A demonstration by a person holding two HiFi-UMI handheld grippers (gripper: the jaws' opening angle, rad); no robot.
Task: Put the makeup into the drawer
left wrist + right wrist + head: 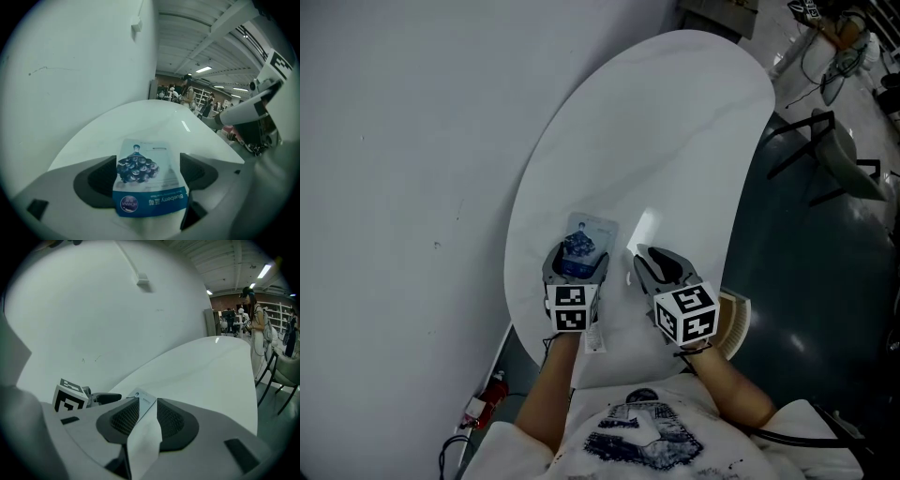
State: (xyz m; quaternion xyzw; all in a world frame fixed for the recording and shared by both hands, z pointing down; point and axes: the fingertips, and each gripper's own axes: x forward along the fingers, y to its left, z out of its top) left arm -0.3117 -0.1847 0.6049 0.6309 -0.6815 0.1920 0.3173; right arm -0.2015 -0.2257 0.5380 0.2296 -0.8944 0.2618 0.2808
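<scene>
A blue-and-white blueberry mask packet (588, 236) (146, 176) lies flat on the white oval table (675, 141). My left gripper (577, 257) (149, 172) is open around its near end, with the jaws wide on either side and the pads clear of its edges. Just to the right, my right gripper (650, 253) (144, 414) is shut on a plain white flat packet (643, 228) (139, 444). That packet stands edge-on between the ribbed pads, its top corner poking out ahead of them. No drawer is in view.
A grey wall (394, 141) runs along the table's left side. Dark chairs (839, 159) stand on the floor to the right, beyond the table's edge. A ribbed tan object (734, 323) sits by my right wrist. People stand far off in the room (255, 319).
</scene>
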